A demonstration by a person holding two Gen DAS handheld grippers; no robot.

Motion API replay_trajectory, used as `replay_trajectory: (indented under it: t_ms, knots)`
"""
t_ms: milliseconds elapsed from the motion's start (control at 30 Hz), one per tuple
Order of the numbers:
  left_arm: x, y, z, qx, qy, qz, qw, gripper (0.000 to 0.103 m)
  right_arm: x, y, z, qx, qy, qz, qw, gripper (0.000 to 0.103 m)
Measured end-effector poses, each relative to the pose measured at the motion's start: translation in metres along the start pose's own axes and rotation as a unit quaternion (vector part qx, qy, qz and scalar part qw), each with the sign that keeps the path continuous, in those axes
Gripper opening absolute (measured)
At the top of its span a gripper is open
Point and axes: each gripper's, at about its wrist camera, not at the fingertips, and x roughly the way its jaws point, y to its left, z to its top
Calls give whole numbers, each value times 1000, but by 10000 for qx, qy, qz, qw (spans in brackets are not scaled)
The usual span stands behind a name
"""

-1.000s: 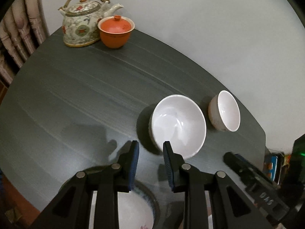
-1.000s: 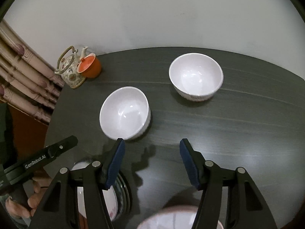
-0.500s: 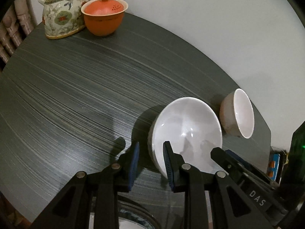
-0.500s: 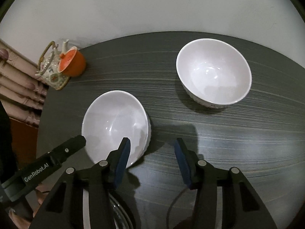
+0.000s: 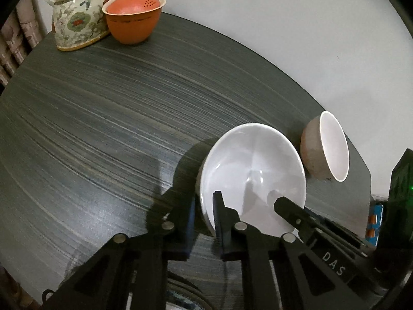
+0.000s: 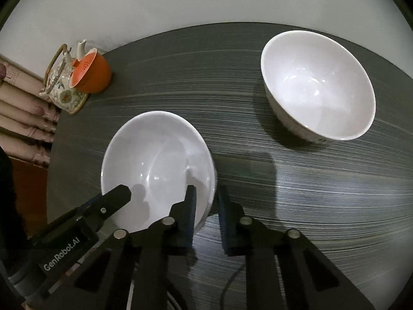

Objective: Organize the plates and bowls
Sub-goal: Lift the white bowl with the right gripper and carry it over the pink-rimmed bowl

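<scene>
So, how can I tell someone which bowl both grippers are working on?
On the dark table, look at the near bowl, closest to the cameras. The left gripper and right gripper each straddle its rim, one finger inside. The far bowl stands apart, untouched.

- Two white bowls are counted on the table: the near bowl (image 6: 155, 165) at about 8 o'clock, the far bowl (image 6: 317, 85) at 2 o'clock.
- One patterned teapot (image 6: 62, 87) is counted at 10 o'clock.
- One orange lidded cup (image 6: 93, 72) is counted beside it.
</scene>
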Motion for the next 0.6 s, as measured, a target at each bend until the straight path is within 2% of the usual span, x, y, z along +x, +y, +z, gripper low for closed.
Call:
replay_trajectory:
  t_ms: [233,600]
  knots:
    - [-27,-7,-16,126,-157,-23,9998,13,-9,-3,-10,54,11,46,10000,13]
    - [-94,-28,-56,329,-524,-178,9979,13,-74,-4,-40,133,-358,210,9990,13]
